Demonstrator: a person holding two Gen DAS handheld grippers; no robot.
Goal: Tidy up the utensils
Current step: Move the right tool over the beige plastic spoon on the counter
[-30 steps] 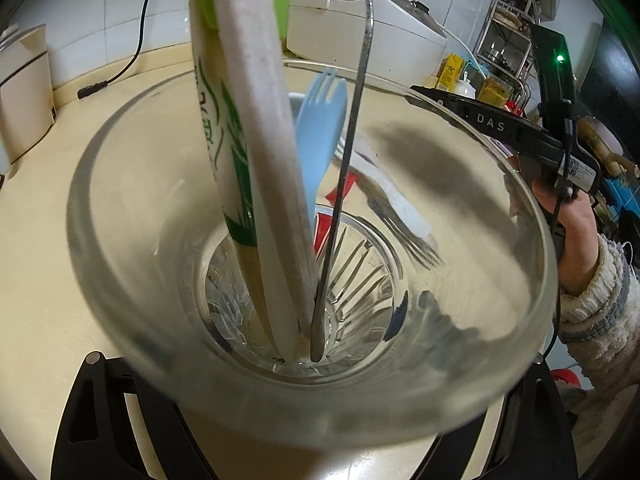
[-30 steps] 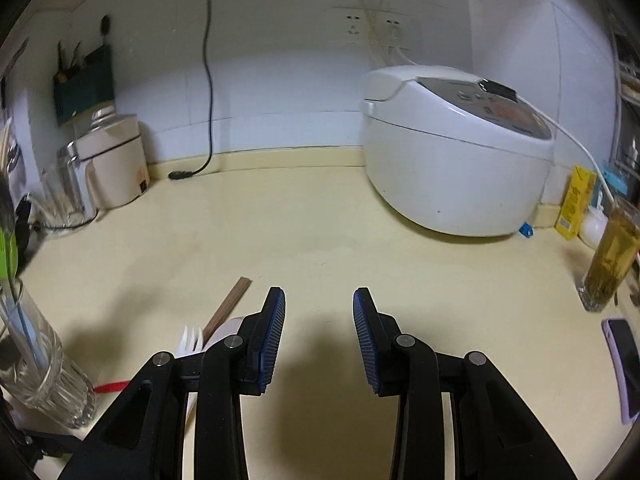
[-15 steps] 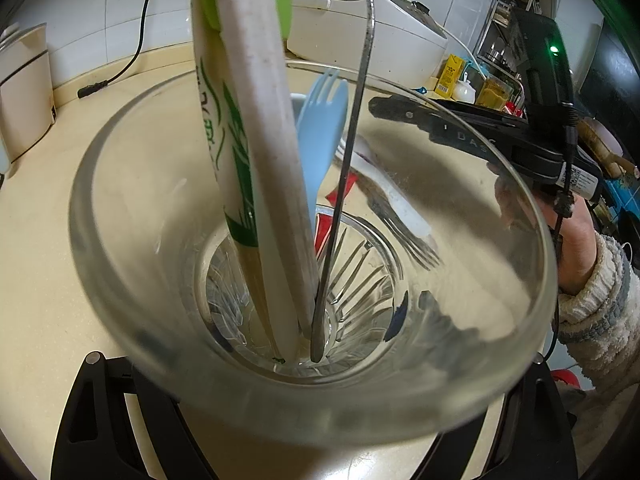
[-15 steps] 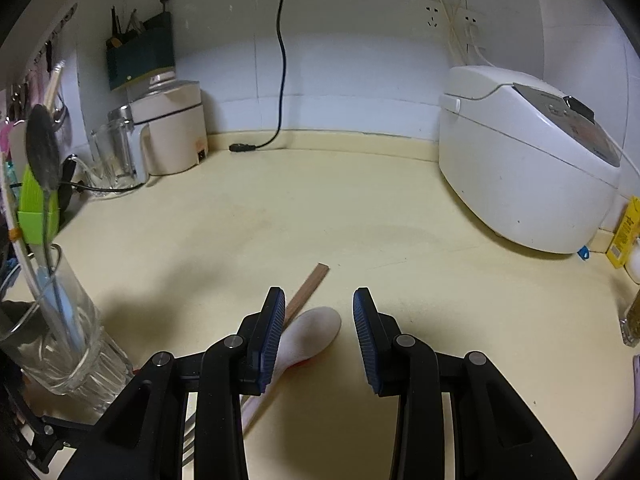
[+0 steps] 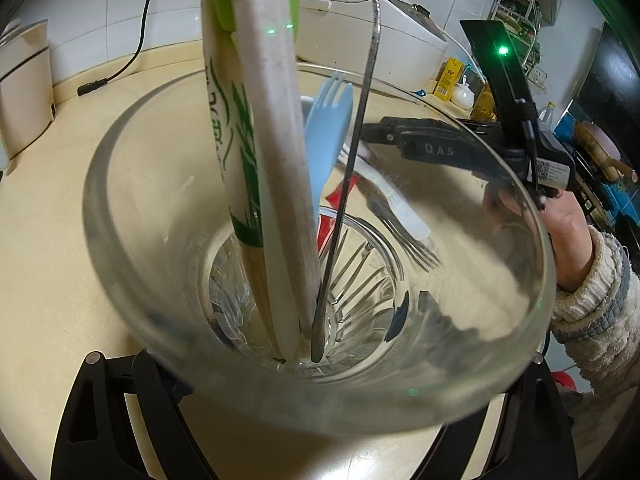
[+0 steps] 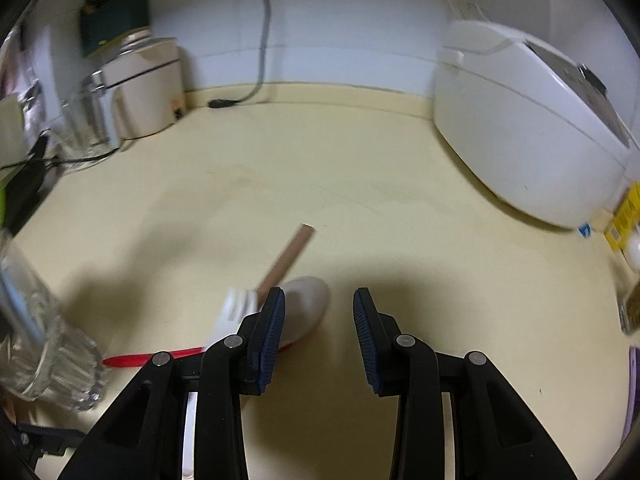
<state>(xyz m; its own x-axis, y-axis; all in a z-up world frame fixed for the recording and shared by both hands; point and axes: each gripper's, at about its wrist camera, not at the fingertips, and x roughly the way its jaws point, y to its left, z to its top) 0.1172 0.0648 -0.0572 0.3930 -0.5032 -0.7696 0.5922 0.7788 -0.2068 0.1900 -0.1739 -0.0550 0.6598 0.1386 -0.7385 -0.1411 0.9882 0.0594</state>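
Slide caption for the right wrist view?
Open right gripper above a white spoon and wooden stick on the counter.

- A clear ribbed glass (image 5: 460, 320) stands upright on the counter, holding a paper-sleeved chopstick pair (image 5: 236, 152), a white handle (image 5: 280, 168), a pale blue fork (image 5: 326, 136) and a thin metal handle (image 5: 352, 152)
- A white spoon (image 6: 308, 300), white fork (image 6: 236, 312), wooden stick (image 6: 288, 258) and red utensil (image 6: 132, 360) lie loose beside the glass

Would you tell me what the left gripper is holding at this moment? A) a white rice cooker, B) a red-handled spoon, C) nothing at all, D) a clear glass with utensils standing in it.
D: in the left wrist view the clear glass sits between the left gripper's fingers, with a blue spork and a metal utensil standing inside.
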